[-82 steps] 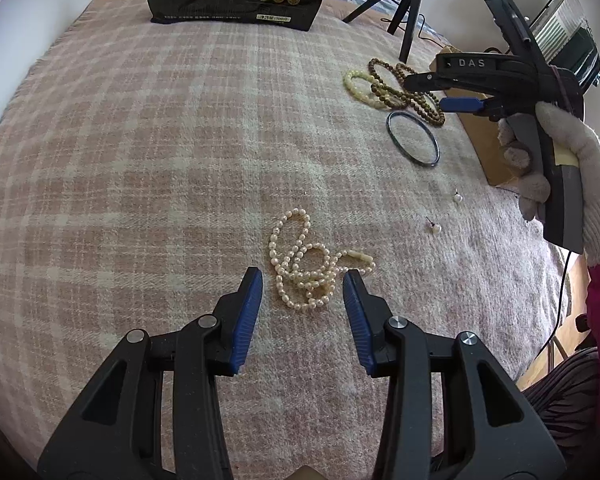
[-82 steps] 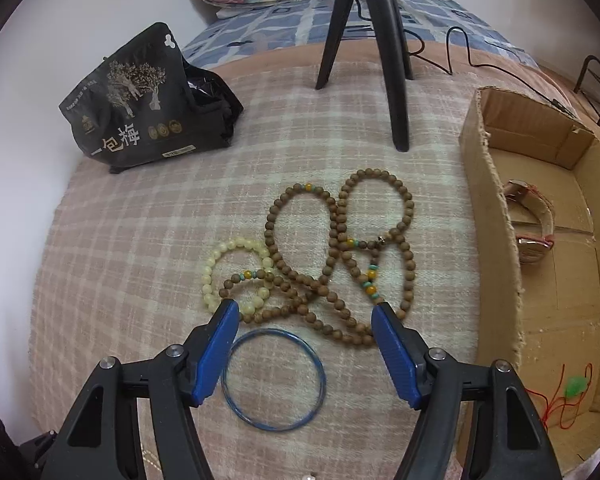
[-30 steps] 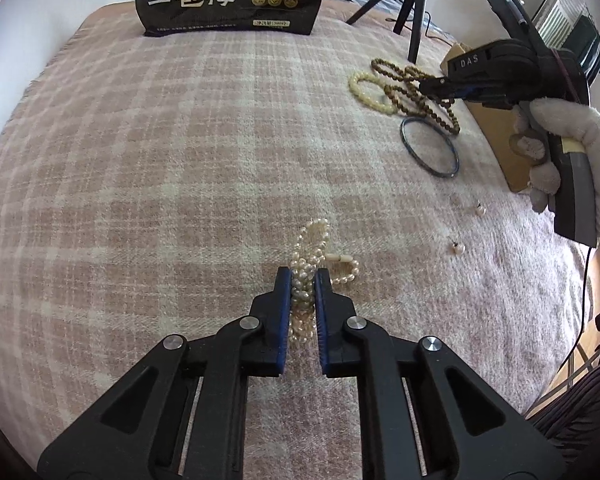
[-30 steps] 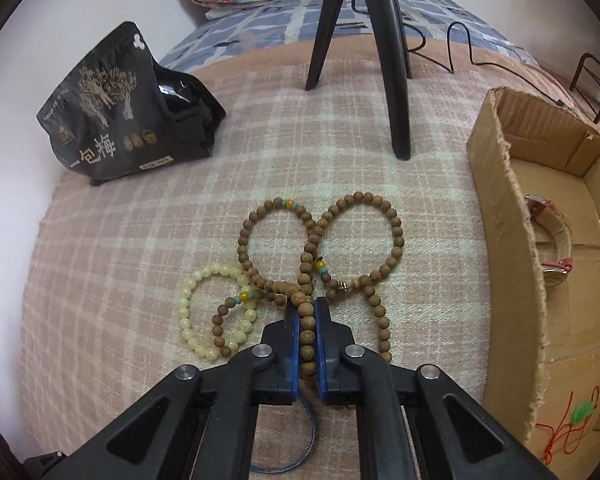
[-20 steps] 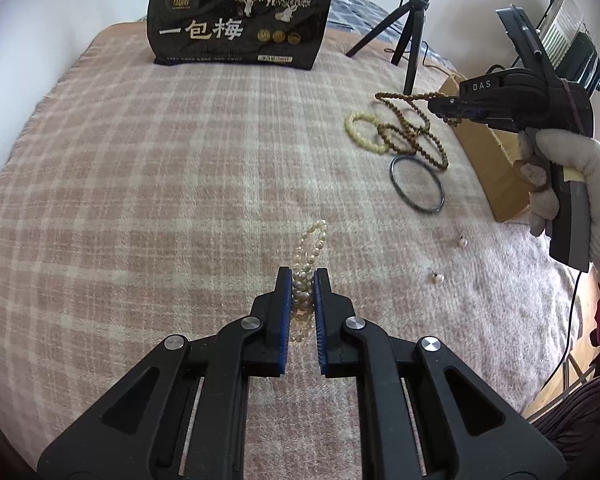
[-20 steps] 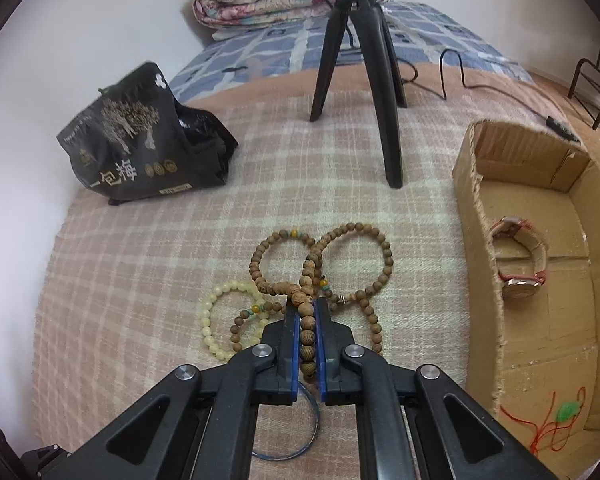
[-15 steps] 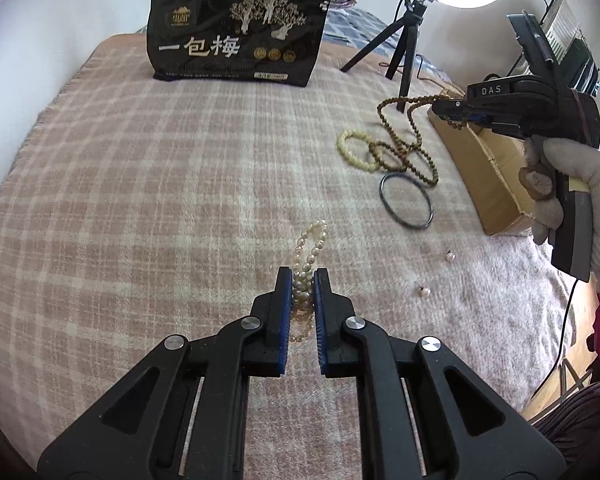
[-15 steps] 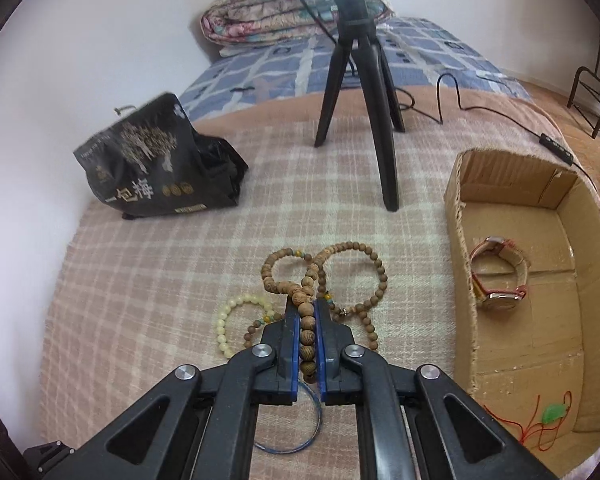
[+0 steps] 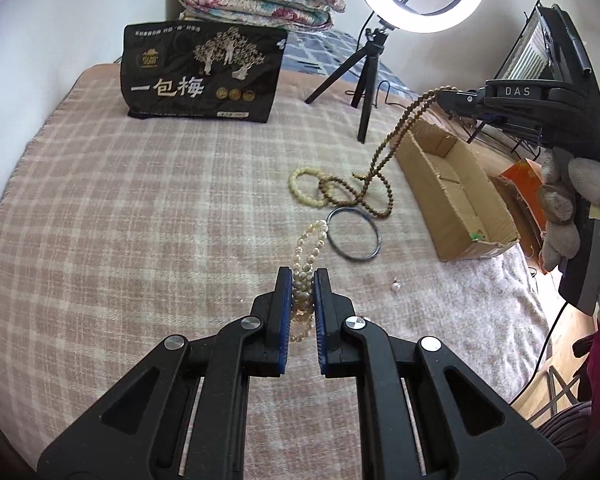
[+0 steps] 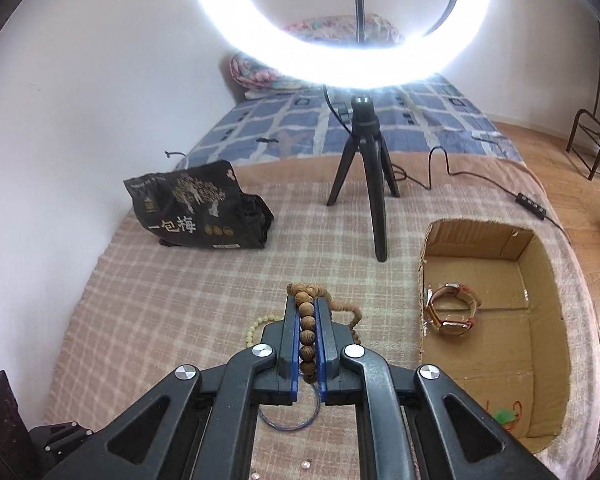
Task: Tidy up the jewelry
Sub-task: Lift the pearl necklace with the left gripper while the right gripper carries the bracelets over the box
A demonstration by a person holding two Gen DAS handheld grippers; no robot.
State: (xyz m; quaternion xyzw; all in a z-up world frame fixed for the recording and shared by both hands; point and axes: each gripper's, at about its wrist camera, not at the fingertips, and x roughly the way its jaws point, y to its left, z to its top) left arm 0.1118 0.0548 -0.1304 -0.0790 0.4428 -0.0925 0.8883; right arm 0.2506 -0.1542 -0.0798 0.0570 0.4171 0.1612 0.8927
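Left gripper (image 9: pixel 303 276): closed on the pearl strand (image 9: pixel 308 256), which bunches between the blue pads and loops out past the tips, above the checked blanket (image 9: pixel 140 216).
Right gripper (image 10: pixel 308 312): clamped on the wooden bead string (image 10: pixel 306 326). In the left wrist view the string (image 9: pixel 396 136) hangs from it in a long slant, and its far loops seem to lie on the blanket beside the pale bead bracelet (image 9: pixel 302 186).
Dark bangle (image 9: pixel 353 233): flat on the blanket, just near of the wooden loops, untouched.
Small loose pieces (image 9: pixel 396 286): on the blanket to the right, too small to name.
Cardboard box (image 10: pixel 422 280): right of the jewelry, open-topped, with a strapped watch (image 10: pixel 452 314) lying inside.
Snack bag (image 9: pixel 202 74) and ring light tripod (image 10: pixel 364 184): at the far end, apart from the work.
Step in hand: both strands are picked up; carrying to the box looks to be the stage.
Next move: probably swing each strand right over the box wall, high enough that the trailing wooden loops clear the rim and do not snag the pale bracelet, then let go inside.
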